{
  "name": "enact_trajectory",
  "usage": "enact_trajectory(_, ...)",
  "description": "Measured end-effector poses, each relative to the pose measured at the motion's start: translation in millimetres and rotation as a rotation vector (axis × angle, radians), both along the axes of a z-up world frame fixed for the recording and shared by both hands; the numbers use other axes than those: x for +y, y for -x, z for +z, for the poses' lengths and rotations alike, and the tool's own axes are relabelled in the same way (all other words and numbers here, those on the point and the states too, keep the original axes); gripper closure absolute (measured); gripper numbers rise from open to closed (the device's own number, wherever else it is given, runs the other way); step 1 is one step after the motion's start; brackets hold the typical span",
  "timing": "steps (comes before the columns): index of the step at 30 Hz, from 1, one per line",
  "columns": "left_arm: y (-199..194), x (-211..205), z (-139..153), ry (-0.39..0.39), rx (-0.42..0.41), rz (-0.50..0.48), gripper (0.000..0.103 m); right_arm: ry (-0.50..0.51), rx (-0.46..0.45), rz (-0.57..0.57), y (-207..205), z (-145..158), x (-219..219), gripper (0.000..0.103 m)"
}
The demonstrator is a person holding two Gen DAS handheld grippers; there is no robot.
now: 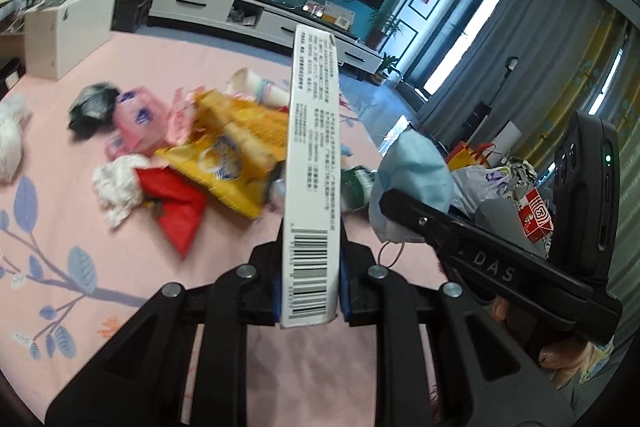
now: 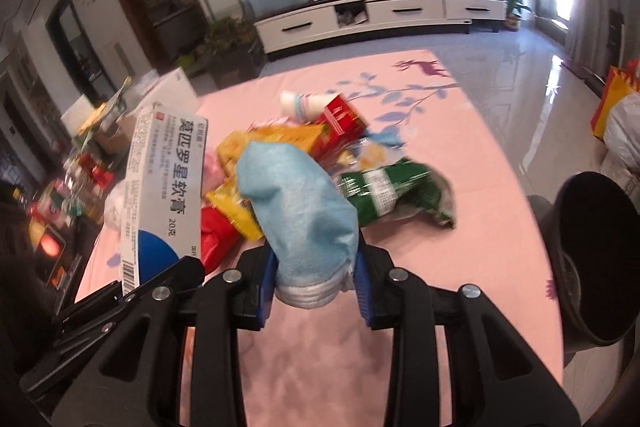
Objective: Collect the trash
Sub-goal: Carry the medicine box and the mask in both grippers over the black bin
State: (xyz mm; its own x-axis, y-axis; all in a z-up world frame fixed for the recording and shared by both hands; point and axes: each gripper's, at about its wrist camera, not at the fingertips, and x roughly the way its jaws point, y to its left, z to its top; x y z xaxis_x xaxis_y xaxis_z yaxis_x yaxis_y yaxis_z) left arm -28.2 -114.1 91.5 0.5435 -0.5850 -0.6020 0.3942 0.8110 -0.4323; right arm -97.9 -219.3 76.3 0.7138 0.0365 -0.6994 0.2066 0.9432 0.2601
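While the trash pile (image 1: 208,147) on the pink mat (image 1: 60,211) is blurred, the white carton (image 1: 312,167) is gripped upright by the left gripper (image 1: 310,291), and the blue face mask (image 2: 304,211) is clamped by the right gripper (image 2: 316,291); the dark bin (image 2: 596,259), near right, is cut off.

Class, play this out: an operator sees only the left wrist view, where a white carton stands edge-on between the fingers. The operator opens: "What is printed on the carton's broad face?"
Observer: On the white carton, large dark Chinese characters and a blue round patch.
Operator: Any bin nearby?
Observer: Yes, a black bin stands at the right of the pink mat.
Operator: How is the blue mask held?
Observer: The right gripper pinches the blue mask at its bunched lower end.
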Motion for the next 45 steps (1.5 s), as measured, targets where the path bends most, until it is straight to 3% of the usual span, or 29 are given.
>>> enact_trajectory(7,15,-15,21,-0.013,-0.066,0.002,0.082,-0.001,-0.072,-0.083,20,22,-34,0.069)
enact_trajectory(12,13,-40,24,0.009,-0.065,-0.030,0.082,0.009,-0.118,-0.165,38,36,-64,0.069)
enact_trajectory(24,25,-132,20,0.026,-0.055,-0.195,0.082,-0.014,-0.138,-0.347,73,39,-136,0.069)
enact_trajectory(37,33,-233,-12,-0.054,0.020,-0.396,0.081,0.031,-0.020,-0.612,112,8,-211,0.069)
enact_trajectory(45,39,-285,-44,-0.154,0.102,-0.478,0.081,-0.044,0.062,-0.693,125,-22,-251,0.069)
